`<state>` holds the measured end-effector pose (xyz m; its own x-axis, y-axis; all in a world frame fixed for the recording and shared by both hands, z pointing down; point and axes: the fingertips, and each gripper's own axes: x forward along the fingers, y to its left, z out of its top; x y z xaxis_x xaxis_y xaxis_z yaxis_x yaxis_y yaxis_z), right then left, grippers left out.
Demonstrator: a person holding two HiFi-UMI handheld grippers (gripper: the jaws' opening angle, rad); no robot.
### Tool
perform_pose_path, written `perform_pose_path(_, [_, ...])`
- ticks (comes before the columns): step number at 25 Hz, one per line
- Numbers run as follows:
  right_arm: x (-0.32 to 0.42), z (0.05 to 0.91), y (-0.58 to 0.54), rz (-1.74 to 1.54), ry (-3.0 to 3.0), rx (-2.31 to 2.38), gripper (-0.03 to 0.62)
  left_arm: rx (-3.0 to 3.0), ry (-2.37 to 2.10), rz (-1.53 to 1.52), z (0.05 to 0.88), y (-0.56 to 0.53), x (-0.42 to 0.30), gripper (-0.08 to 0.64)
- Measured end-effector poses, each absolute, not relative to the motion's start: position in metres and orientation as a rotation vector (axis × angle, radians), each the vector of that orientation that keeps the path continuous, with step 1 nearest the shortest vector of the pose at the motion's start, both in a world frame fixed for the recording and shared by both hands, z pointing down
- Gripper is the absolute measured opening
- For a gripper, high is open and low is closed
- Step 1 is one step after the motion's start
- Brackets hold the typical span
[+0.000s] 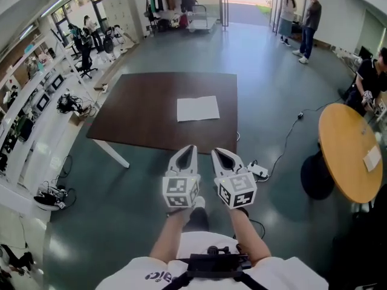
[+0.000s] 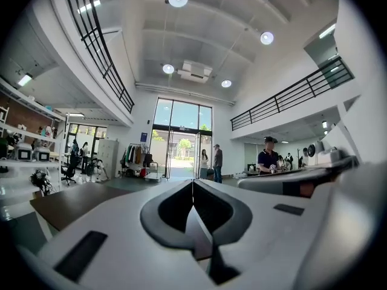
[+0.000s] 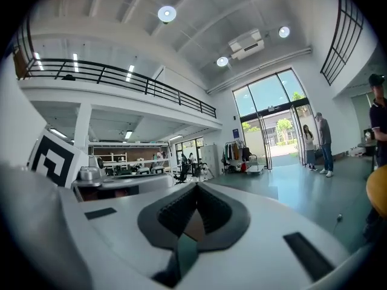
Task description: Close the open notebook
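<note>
The open notebook [image 1: 198, 108] lies flat on the dark brown table [image 1: 145, 113], its white pages facing up, near the table's right side. My left gripper [image 1: 192, 148] and right gripper [image 1: 214, 151] are held side by side in the air in front of me, short of the table's near edge. Both point level toward the table and are well away from the notebook. In the left gripper view the left gripper [image 2: 193, 181] has its jaw tips meeting with nothing between them. In the right gripper view the right gripper [image 3: 196, 186] is shut and empty too.
A round orange table [image 1: 347, 150] stands to the right, with a seated person [image 1: 369, 80] behind it. A power strip [image 1: 259, 171] and its cable lie on the floor by the table's near right corner. Desks with equipment [image 1: 36, 107] line the left wall. Two people [image 1: 300, 20] stand near the far doorway.
</note>
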<state>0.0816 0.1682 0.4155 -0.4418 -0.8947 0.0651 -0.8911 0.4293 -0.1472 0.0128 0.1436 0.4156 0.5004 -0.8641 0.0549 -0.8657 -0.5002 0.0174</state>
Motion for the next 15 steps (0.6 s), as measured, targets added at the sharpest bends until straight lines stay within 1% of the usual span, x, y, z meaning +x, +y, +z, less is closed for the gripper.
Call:
perform_pose_path(9, [0.089, 0.388, 0.049, -0.156, 2.645, -1.654, -0.012, 2.719, -1.509, -0.052, 0.386, 0.019, 0.030, 0.006])
perform_pose_path(15, [0.069, 0.367, -0.039, -0.104, 2.641, -1.627, -0.012, 2.727, -1.526, -0.064, 0.369, -0.065, 0.009, 0.006])
